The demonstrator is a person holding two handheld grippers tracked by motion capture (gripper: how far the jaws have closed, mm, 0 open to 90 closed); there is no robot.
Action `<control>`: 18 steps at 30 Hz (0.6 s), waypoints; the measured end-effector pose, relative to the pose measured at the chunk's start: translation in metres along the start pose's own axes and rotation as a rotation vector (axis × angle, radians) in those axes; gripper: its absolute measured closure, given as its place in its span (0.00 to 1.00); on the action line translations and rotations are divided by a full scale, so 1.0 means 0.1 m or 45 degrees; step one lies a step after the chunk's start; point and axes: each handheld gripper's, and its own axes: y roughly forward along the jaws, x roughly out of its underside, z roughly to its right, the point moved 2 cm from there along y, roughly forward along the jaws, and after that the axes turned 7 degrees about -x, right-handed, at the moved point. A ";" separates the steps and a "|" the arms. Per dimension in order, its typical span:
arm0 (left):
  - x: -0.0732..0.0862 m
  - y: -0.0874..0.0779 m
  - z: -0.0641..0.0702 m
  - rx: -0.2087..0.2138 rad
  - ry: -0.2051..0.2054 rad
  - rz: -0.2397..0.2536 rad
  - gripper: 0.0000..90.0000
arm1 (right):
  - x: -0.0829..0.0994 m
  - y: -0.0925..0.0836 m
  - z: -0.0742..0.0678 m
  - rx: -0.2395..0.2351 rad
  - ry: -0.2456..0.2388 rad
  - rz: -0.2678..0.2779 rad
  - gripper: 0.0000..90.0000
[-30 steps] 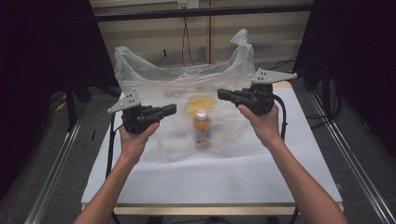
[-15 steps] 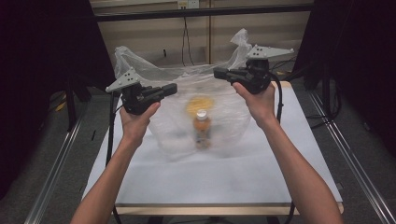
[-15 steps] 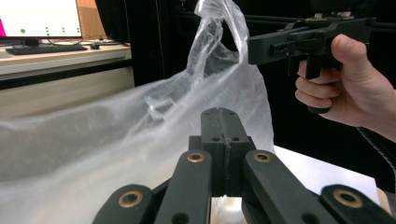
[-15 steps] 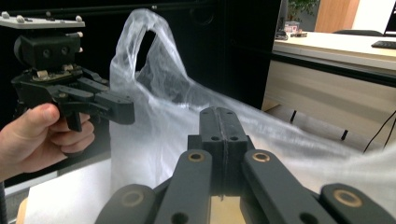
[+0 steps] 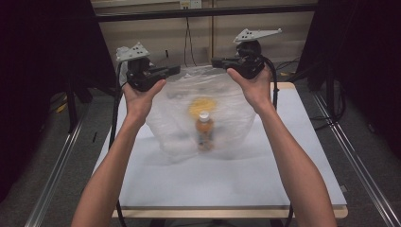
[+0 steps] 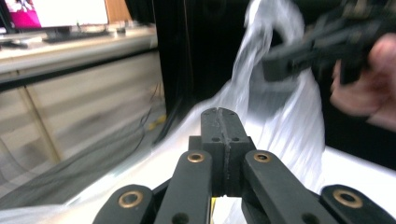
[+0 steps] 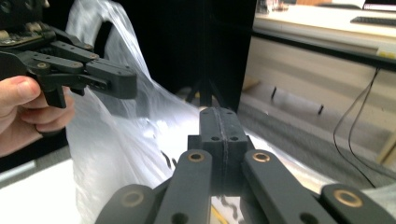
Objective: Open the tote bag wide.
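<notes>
Both grippers are clamped tight on the top edge of a clear plastic bag, one at each side of its mouth. In the high view the left gripper pinches the bag's left rim and the right gripper pinches the right rim, their jaws pointing toward each other with a gap between them. In the left gripper view its own jaws are pressed together with the thin film running out from between them, and the right gripper view shows the same for its jaws.

Around them lies a white table, bare apart from the bag. Black curtains hang at both sides, and a pale wall with dangling cables stands behind. A dark rail crosses the back above the table. Nothing sits between the grippers and the bag.

Each forearm reaches up from the near edge of the table, the left hand and right hand raised, palms turned inward, wrists bent back.

Below and between the grippers the bag hangs stretched, its bottom reaching the table. Inside it stands a bottle with a white cap and orange contents, upright near the middle, and just behind it a blurred yellow thing that I cannot make out.
</notes>
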 end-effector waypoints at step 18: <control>0.32 0.29 0.29 0.085 0.093 -0.159 1.00 | 0.64 0.39 -0.11 -0.080 0.043 -0.262 1.00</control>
